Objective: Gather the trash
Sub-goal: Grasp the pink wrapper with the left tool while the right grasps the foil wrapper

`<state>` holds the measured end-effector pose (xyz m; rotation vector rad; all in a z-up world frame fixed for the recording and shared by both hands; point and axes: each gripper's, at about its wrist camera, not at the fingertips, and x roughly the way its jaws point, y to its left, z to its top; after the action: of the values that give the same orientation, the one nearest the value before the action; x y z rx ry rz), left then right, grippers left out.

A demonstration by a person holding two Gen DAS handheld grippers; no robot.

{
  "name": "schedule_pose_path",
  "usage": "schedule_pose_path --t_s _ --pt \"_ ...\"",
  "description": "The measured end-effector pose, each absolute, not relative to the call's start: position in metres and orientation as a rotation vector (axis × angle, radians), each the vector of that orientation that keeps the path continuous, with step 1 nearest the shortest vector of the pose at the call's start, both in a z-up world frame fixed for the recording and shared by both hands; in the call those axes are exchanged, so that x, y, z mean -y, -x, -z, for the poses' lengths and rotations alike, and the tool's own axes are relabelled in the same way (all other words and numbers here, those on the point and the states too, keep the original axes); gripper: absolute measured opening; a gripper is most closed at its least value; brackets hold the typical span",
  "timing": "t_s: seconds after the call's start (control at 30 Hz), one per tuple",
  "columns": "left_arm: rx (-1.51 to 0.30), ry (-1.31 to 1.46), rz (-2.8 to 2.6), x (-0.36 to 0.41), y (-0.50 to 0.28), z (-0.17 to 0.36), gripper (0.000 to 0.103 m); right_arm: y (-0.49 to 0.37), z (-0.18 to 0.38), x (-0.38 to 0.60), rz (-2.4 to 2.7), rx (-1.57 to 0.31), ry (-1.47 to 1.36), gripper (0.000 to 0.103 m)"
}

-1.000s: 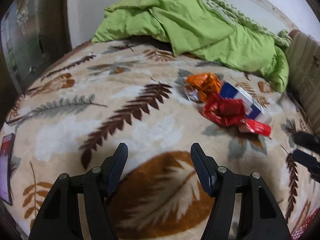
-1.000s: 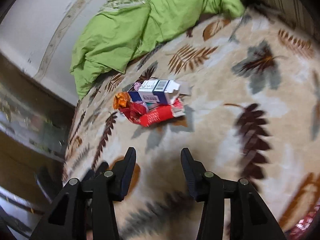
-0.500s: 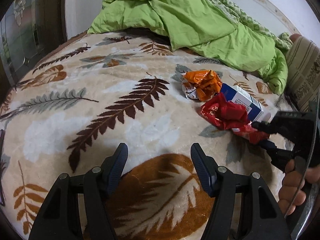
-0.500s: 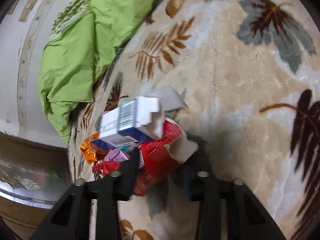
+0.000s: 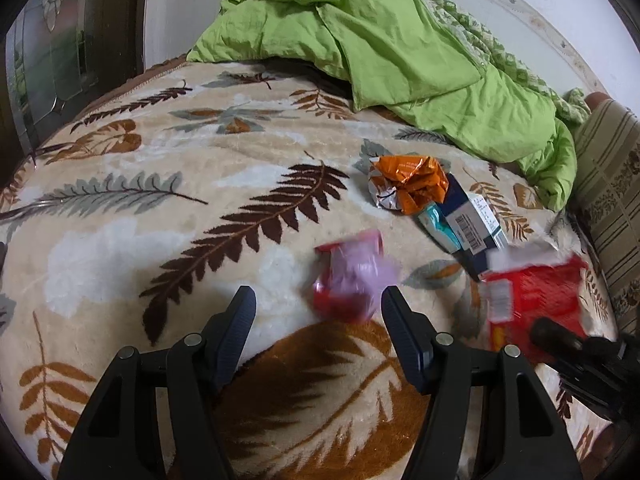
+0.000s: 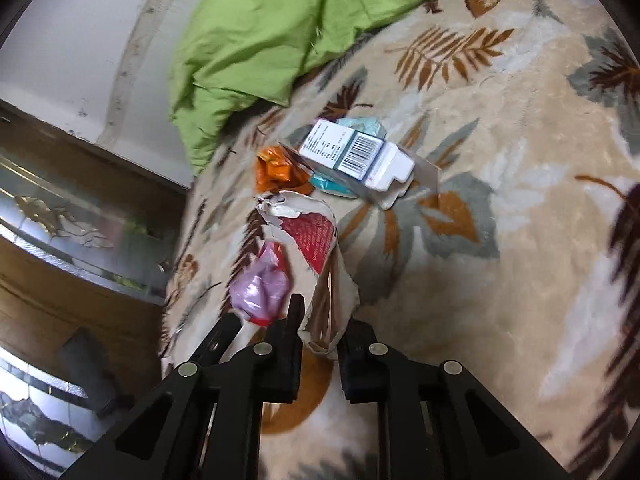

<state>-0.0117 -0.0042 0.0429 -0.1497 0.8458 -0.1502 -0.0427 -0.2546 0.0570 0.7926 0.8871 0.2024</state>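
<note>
Trash lies on a leaf-patterned blanket [image 5: 132, 248]. My right gripper [image 6: 322, 320] is closing on a torn red packet [image 6: 314, 236], which is pinched between its pads. The same packet [image 5: 536, 296] shows blurred at the right of the left wrist view, with the right gripper [image 5: 560, 340] below it. A crumpled pink and red wrapper [image 5: 352, 280] lies blurred just ahead of my open, empty left gripper [image 5: 316, 304]. Farther back sit an orange foil wrapper [image 5: 412, 180], a blue and white box [image 5: 472, 220] and a teal packet [image 5: 438, 228].
A rumpled green quilt [image 5: 400, 52] covers the far side of the bed. A striped cushion [image 5: 612, 184] stands at the right edge. A dark wooden cabinet with glass [image 5: 48, 60] stands beyond the bed's left edge, beside a white wall.
My right gripper reached the pile, closed on the red packet and drew it back from the box. The pink and red wrapper came loose and landed nearer my left gripper.
</note>
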Motion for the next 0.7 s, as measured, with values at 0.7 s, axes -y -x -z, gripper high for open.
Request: schedule_pose_path --t_s 0.7 --pt "-0.93 -0.025 0.193 0.04 -0.026 -0.015 0.035 0.065 -0.054 0.262 -0.084 -0.838 -0.697 0.015"
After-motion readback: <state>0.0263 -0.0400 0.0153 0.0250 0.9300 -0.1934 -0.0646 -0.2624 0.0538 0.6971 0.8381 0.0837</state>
